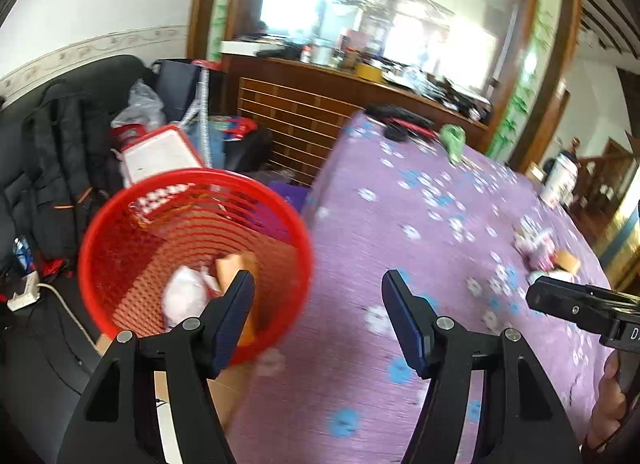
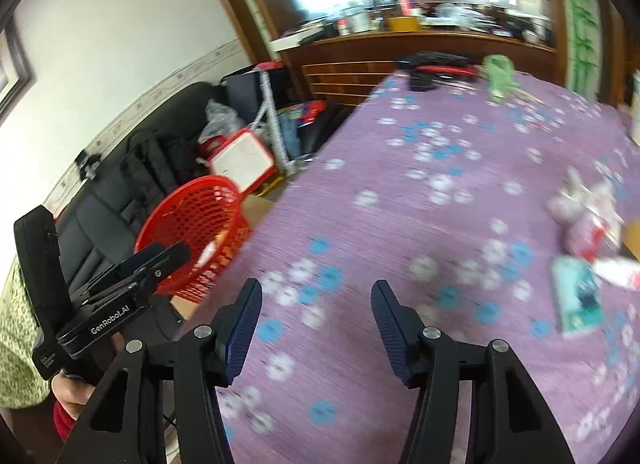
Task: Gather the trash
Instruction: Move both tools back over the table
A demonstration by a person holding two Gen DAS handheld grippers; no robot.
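In the left wrist view, a cluttered room with a wooden counter (image 1: 320,80) and a large mirror filled the upper frame, and a tabletop (image 1: 420,232) under a purple flowered cloth ran across the right half. A red basket (image 1: 192,260) sat at centre left, just beside the tabletop's edge, holding a crumpled white wad (image 1: 186,296) and an orange piece (image 1: 236,268). The left gripper (image 1: 318,284) stood released at the bottom, its fingers spread wide with nothing between them, one finger over the basket's rim and the other over the cloth. A small heap of trash (image 1: 540,248) lay on the cloth at the right, near the right gripper (image 1: 576,306) that entered from the right edge.

In the right wrist view, the same cloth-covered tabletop (image 2: 400,184) filled the middle and right. The right gripper (image 2: 316,292) was released at the bottom, empty, over the cloth. The trash (image 2: 588,220) lay blurred at the right edge, with a teal packet (image 2: 578,296) just below it. The basket (image 2: 192,232) stood at centre left off the tabletop's edge, with the left gripper (image 2: 160,258) in front of it; its state could not be told there.
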